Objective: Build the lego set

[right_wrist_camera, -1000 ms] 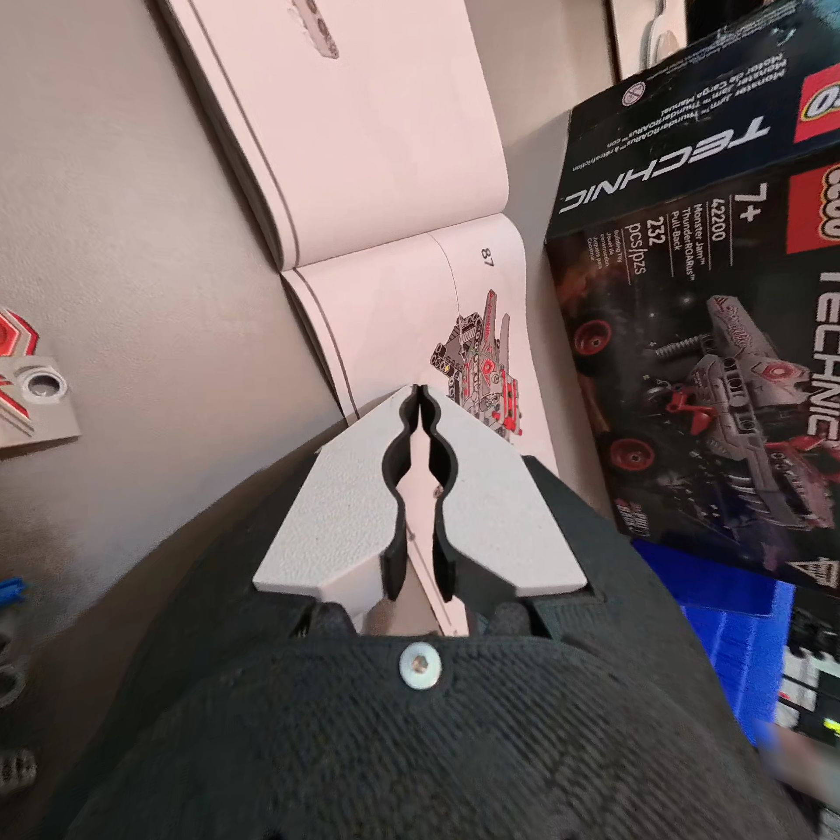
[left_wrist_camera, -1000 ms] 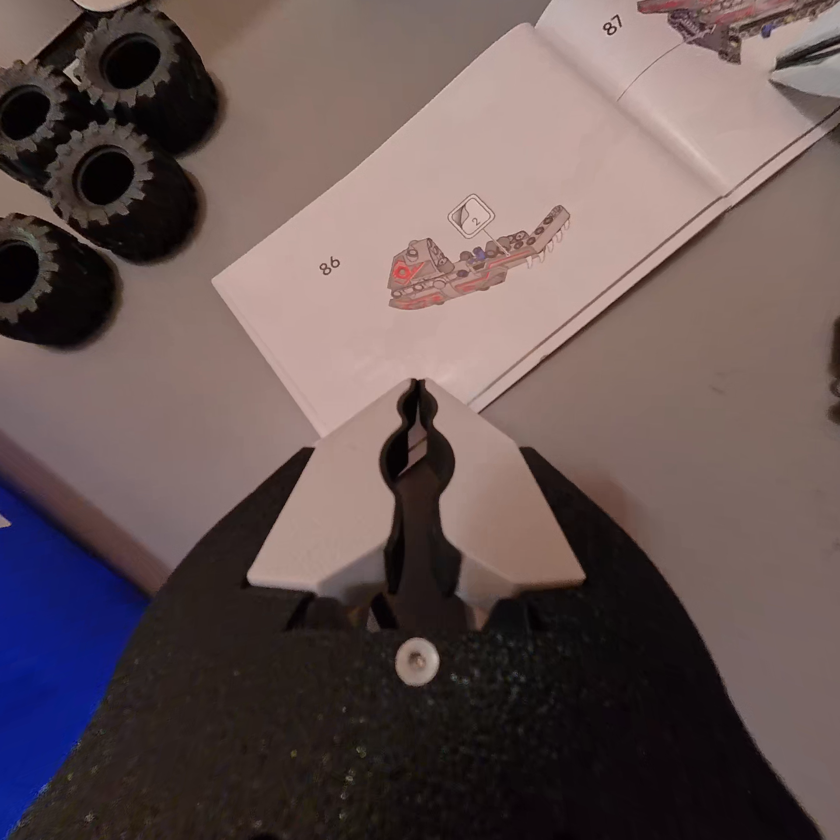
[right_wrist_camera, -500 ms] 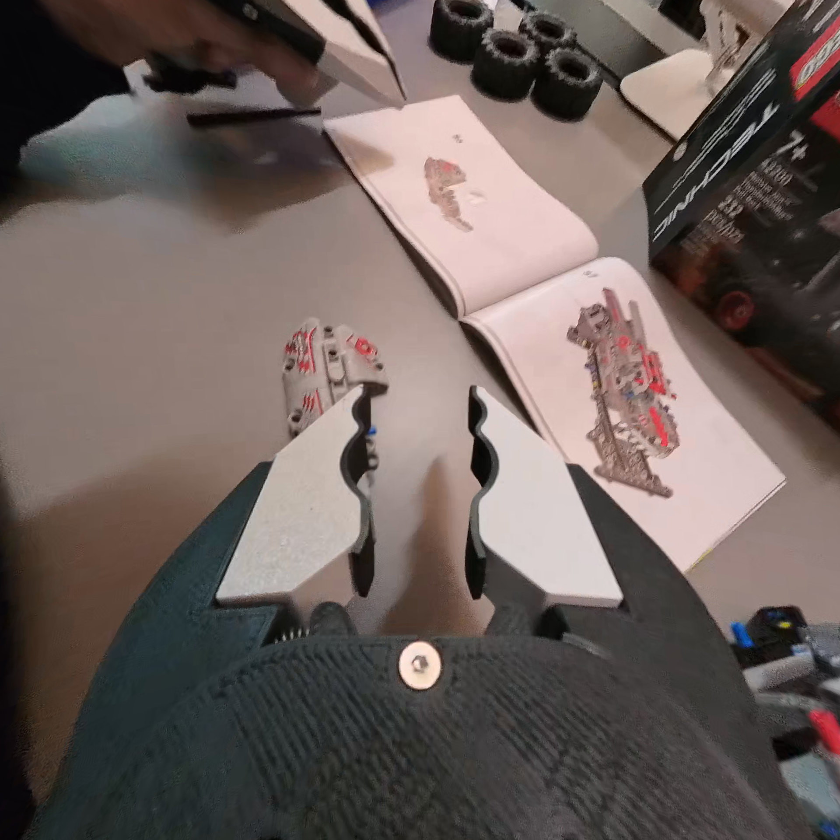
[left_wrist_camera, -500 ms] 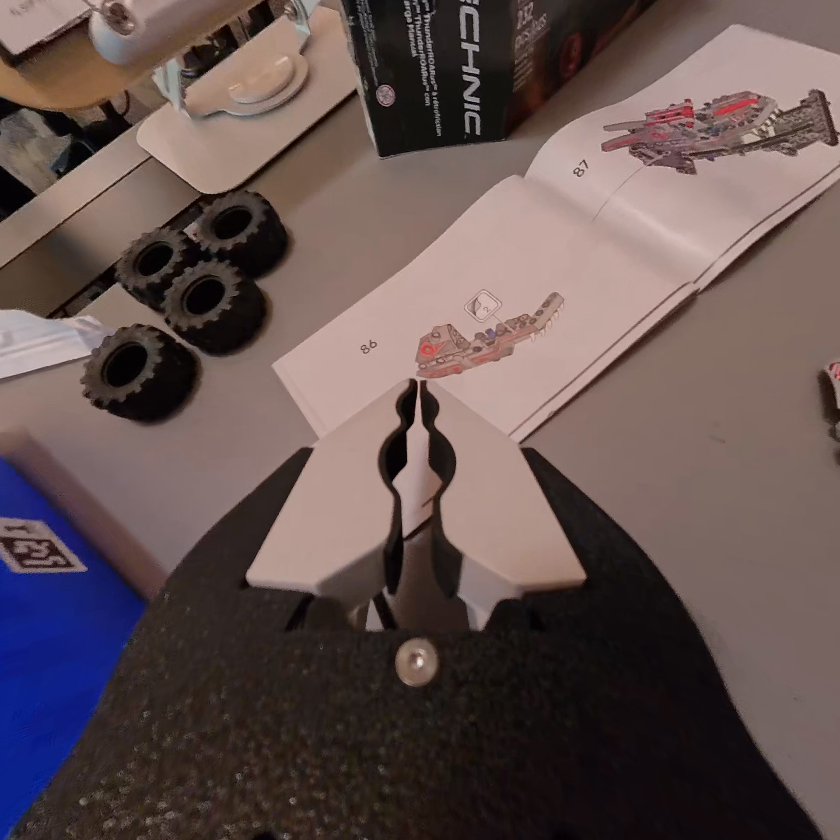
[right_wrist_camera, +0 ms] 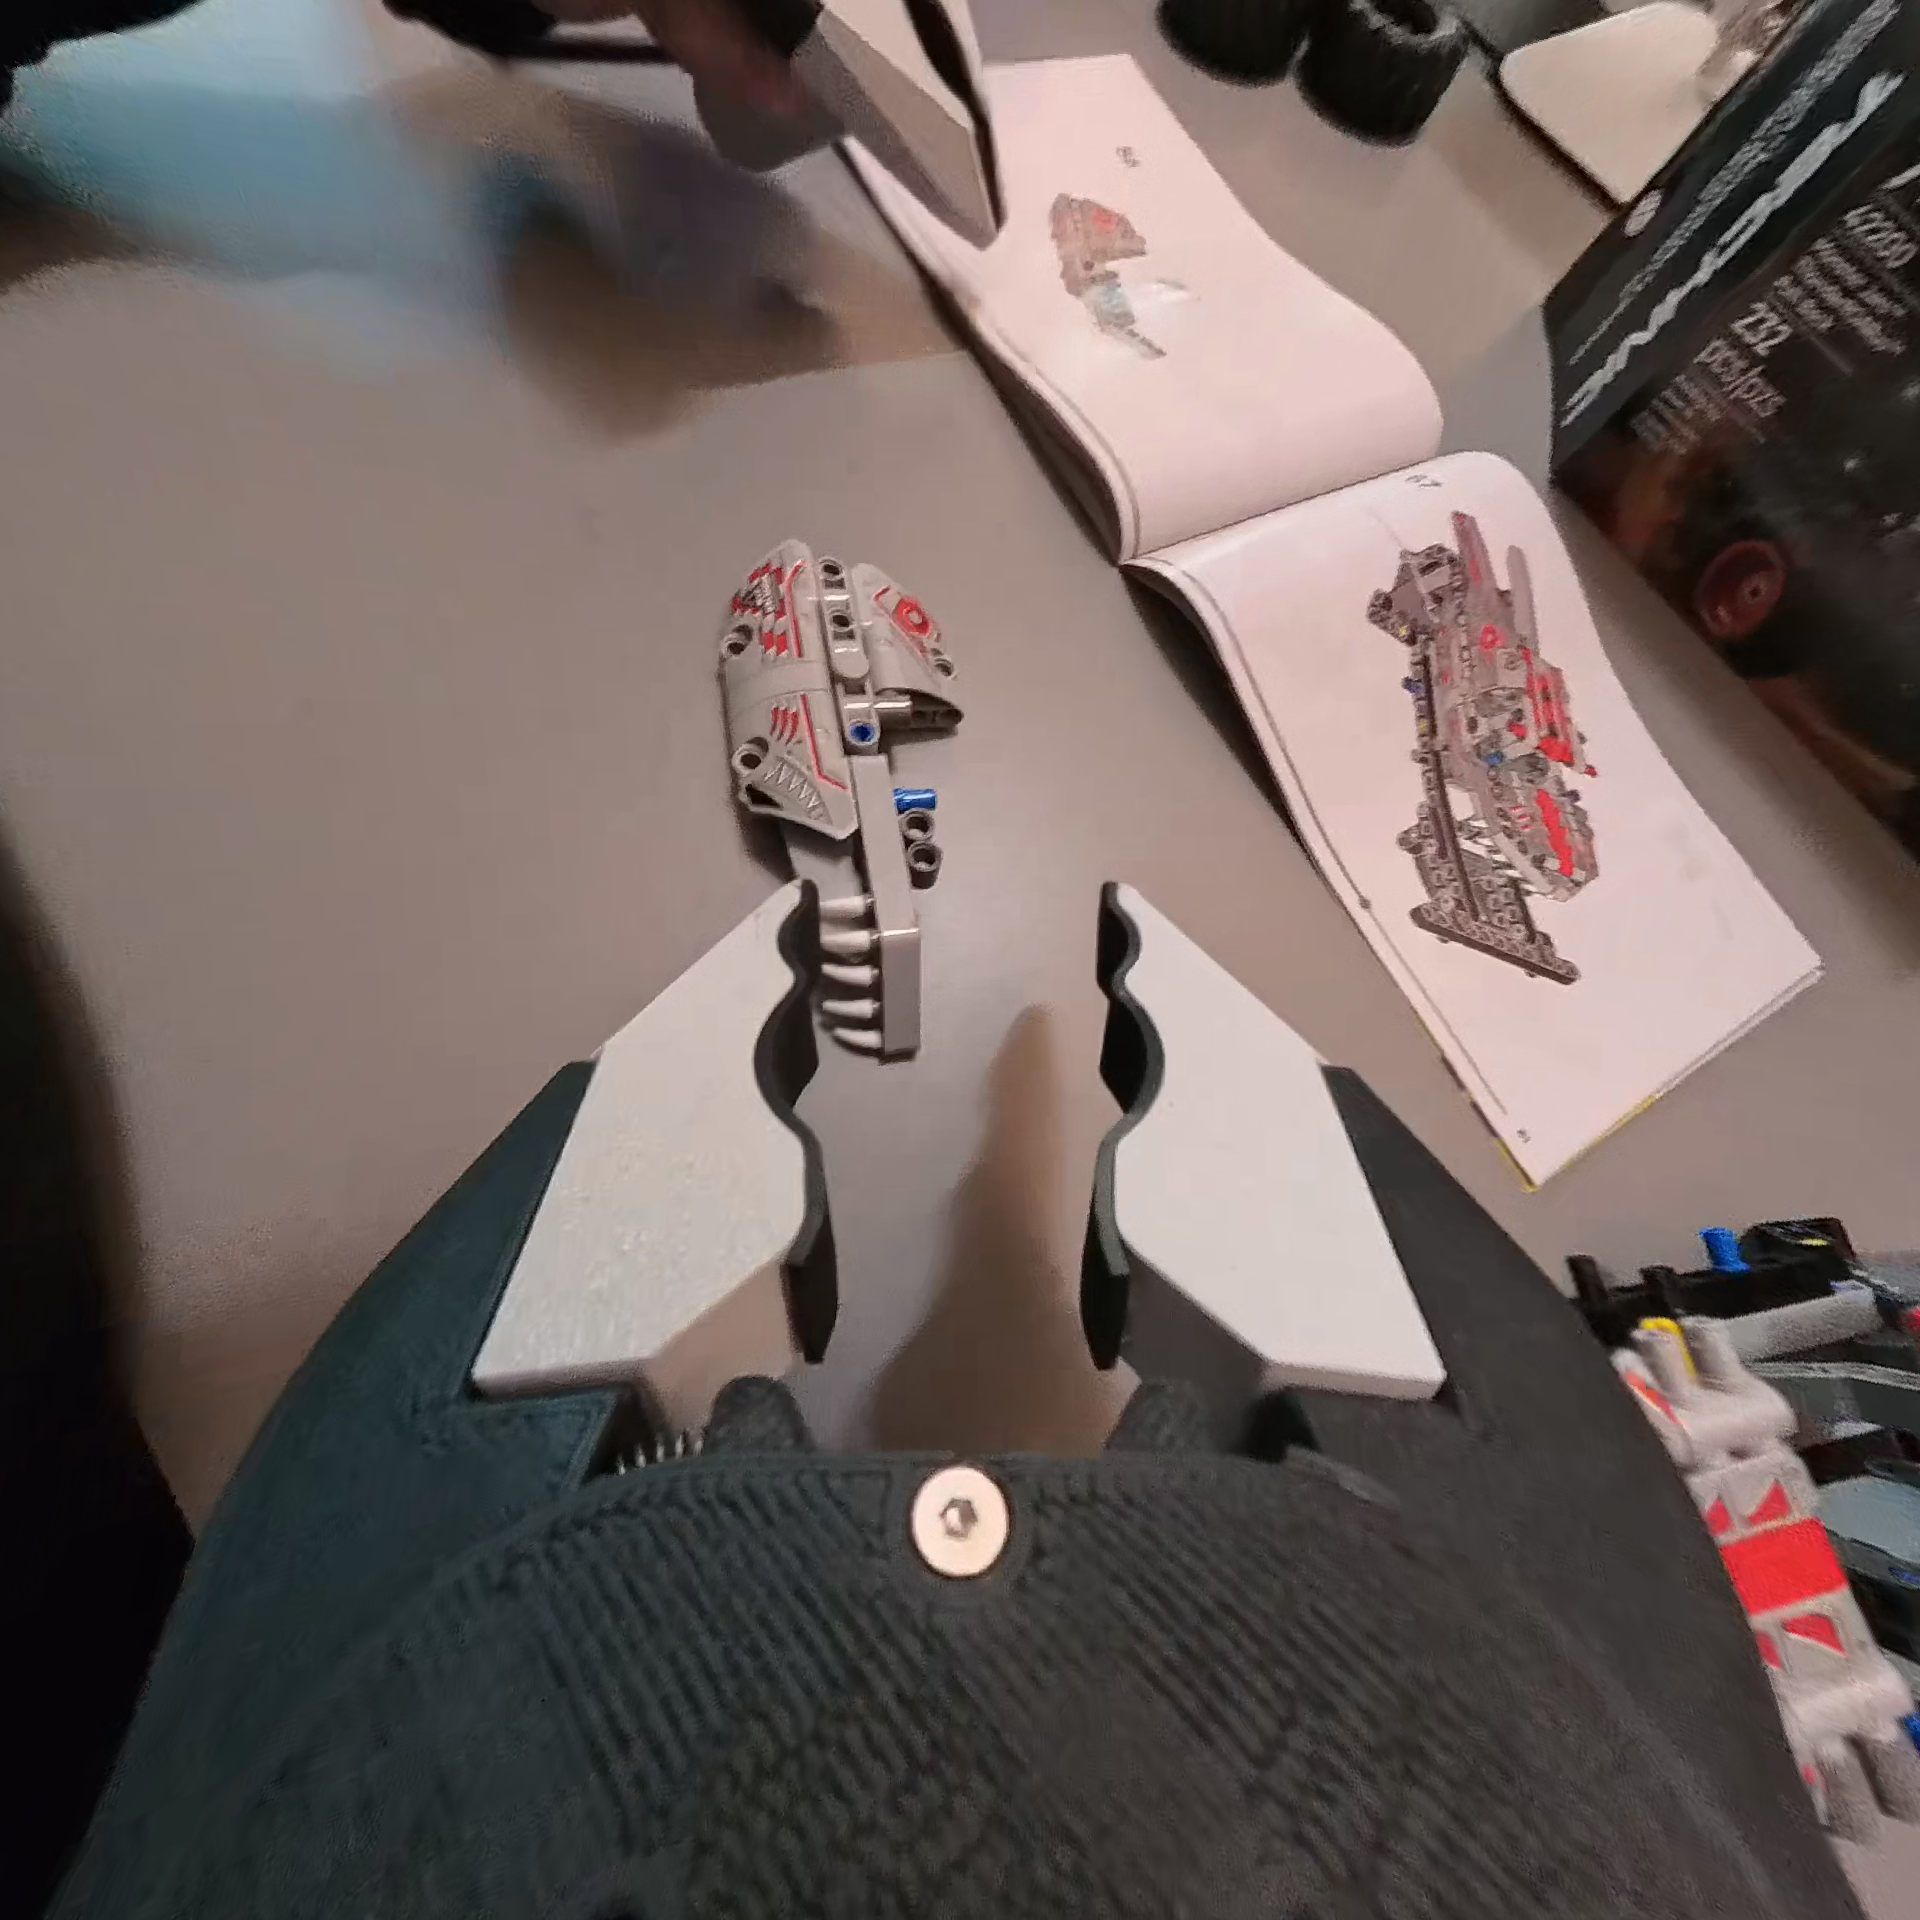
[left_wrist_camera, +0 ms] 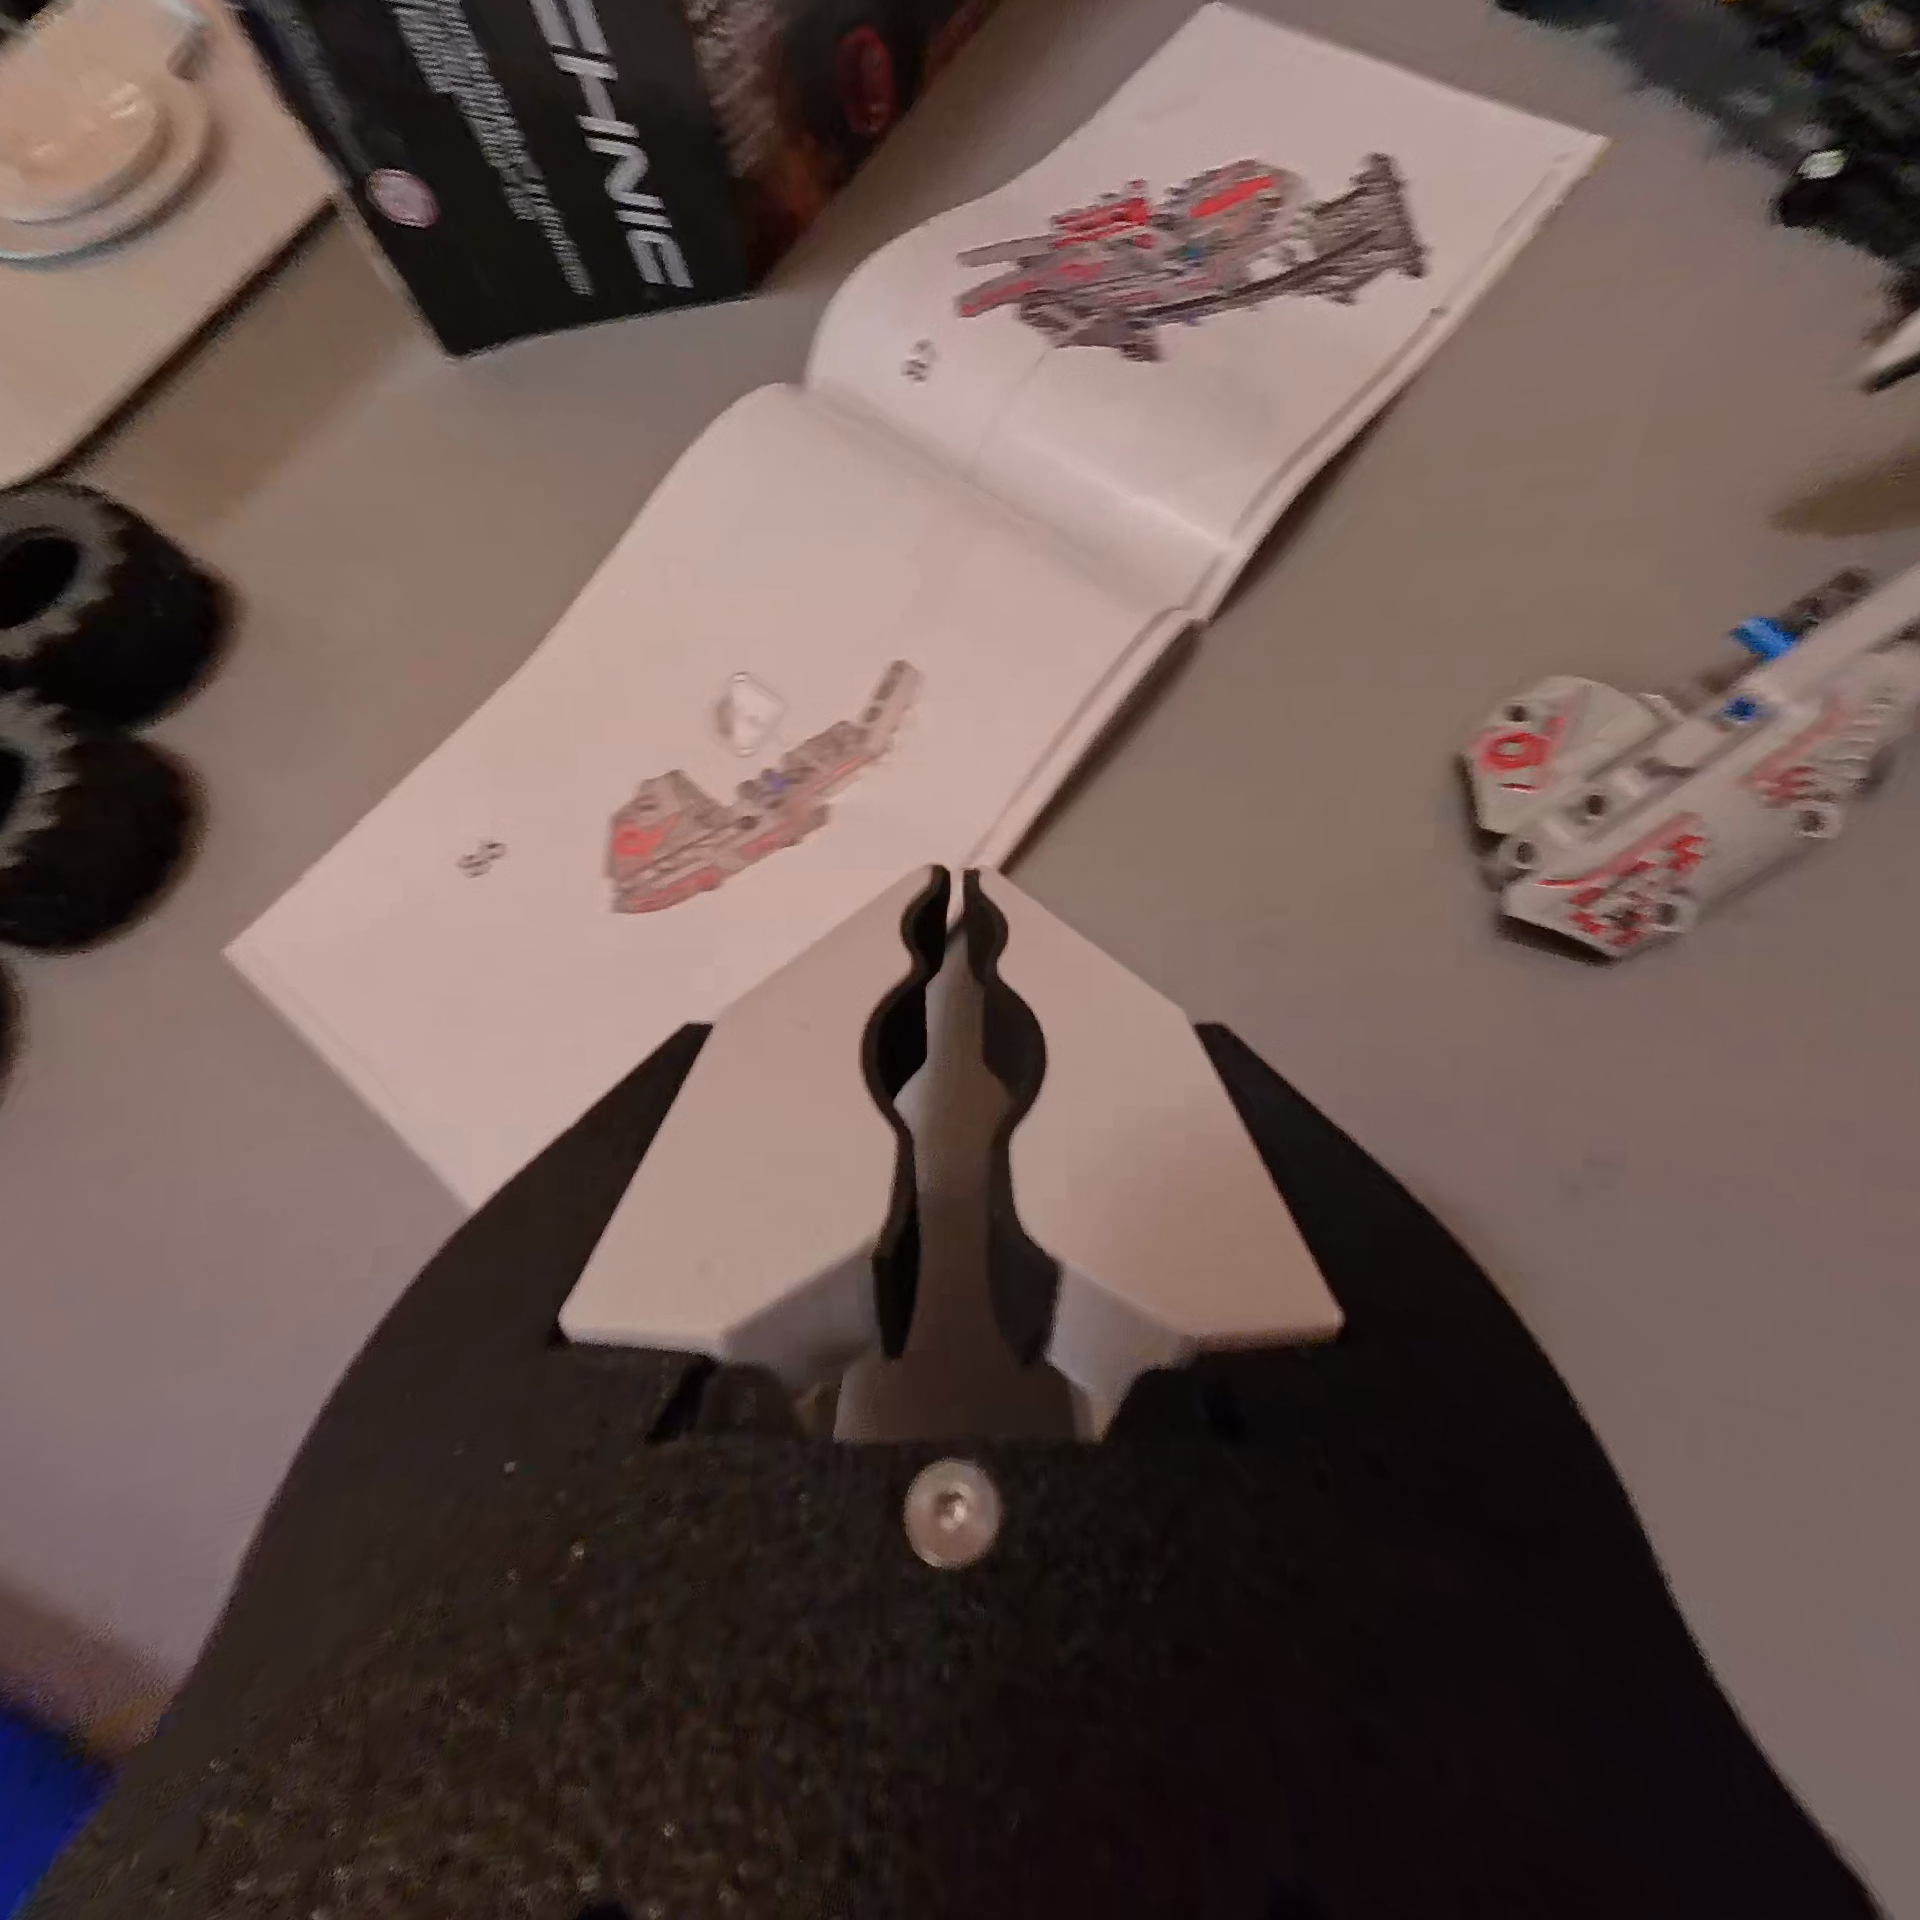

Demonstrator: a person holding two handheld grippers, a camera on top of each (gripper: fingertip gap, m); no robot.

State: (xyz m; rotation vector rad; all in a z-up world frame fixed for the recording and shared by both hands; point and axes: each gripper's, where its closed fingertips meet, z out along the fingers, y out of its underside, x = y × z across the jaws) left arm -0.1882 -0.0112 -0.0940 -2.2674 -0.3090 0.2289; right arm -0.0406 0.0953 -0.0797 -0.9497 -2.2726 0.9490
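Two grippers hover over a grey table (right_wrist_camera: 416, 582): the left gripper (left_wrist_camera: 957, 883) pinched together and empty above the open booklet (left_wrist_camera: 831, 582), the right gripper (right_wrist_camera: 951, 914) spread wide, empty, its left finger just beside the toothed end of the grey-and-red jaw piece (right_wrist_camera: 831, 707). Black tyres (left_wrist_camera: 94, 707) and a printed box (right_wrist_camera: 1756, 343) flank the booklet; loose parts (right_wrist_camera: 1745, 1455) lie right.

A plain grey tabletop (left_wrist_camera: 1455, 1195) fills most of what I see. At the tabletop's far left lies a flat pale stand base (left_wrist_camera: 156, 312), blurred. Just off the tabletop's near left edge I catch a bright blue patch (left_wrist_camera: 42, 1787), too blurred to identify.
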